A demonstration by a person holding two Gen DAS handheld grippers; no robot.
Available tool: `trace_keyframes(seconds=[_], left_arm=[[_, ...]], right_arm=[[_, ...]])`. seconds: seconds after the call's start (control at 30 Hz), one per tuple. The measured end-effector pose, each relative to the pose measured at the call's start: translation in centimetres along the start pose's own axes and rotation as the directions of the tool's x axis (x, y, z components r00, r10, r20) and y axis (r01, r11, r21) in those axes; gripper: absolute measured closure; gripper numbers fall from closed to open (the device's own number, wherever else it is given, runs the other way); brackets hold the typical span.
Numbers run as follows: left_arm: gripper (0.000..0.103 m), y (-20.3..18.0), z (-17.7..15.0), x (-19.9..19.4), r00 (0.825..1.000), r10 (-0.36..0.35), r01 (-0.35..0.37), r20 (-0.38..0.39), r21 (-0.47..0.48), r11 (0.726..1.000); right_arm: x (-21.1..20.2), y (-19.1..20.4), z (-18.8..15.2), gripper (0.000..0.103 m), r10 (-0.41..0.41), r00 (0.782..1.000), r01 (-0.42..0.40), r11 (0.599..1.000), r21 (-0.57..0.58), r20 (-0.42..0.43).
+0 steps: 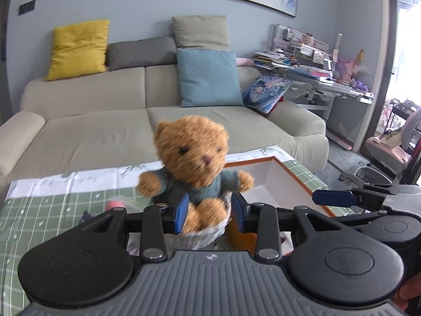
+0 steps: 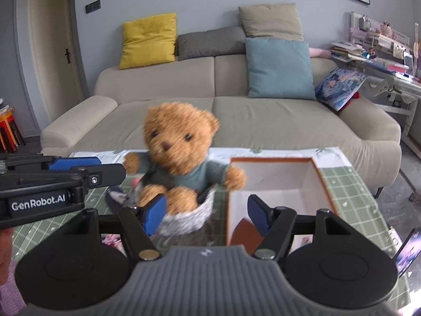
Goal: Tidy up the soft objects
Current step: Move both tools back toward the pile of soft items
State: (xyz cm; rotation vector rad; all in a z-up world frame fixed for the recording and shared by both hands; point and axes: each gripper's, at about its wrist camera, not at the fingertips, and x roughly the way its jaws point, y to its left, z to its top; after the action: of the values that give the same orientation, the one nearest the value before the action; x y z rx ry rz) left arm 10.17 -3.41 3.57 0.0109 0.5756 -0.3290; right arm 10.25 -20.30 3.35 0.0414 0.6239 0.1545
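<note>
I am looking along both claws toward a beige sofa [image 1: 105,121] that is standing against a grey-blue wall, with a green checked tablecloth [image 1: 39,210] lying over the table in front of me. A brown teddy bear [image 1: 193,163] in a teal sweater is sitting upright near the middle of the table, its lower body tucked into a grey fuzzy pouch [image 2: 184,218], and its fur is looking blurred. In the left wrist view, the left claw [image 1: 210,209] is closing its two blue fingers [image 1: 181,212] around the bear's legs and the pouch rim, pinching them from both sides. In the right wrist view, the right claw [image 2: 206,212] is standing spread wide: its left blue finger is sitting just beside the pouch and the bear's leg, while its right finger is hanging inside an open box. I cannot tell whether that left finger is touching the pouch. The box [image 2: 323,184], white inside with an orange rim, is standing just to the right of the bear, its opening facing up. On the sofa, a yellow cushion [image 1: 79,48], a grey one, a tan one and a blue cushion [image 1: 209,77] are leaning against the backrest. A cluttered desk [image 1: 329,79] is standing to the sofa's right.
</note>
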Motion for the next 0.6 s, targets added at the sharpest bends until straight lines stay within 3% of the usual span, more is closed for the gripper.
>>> trace_keyframes(seconds=[0.6], left_arm=[[0.062,4.7,-8.0,-2.7,0.989,0.126,-0.132,-0.08,-0.074,0.989]], right_arm=[[0.3,6.2,-6.1,0.035,0.033,0.997,-0.036,0.999,-0.027,-0.072]])
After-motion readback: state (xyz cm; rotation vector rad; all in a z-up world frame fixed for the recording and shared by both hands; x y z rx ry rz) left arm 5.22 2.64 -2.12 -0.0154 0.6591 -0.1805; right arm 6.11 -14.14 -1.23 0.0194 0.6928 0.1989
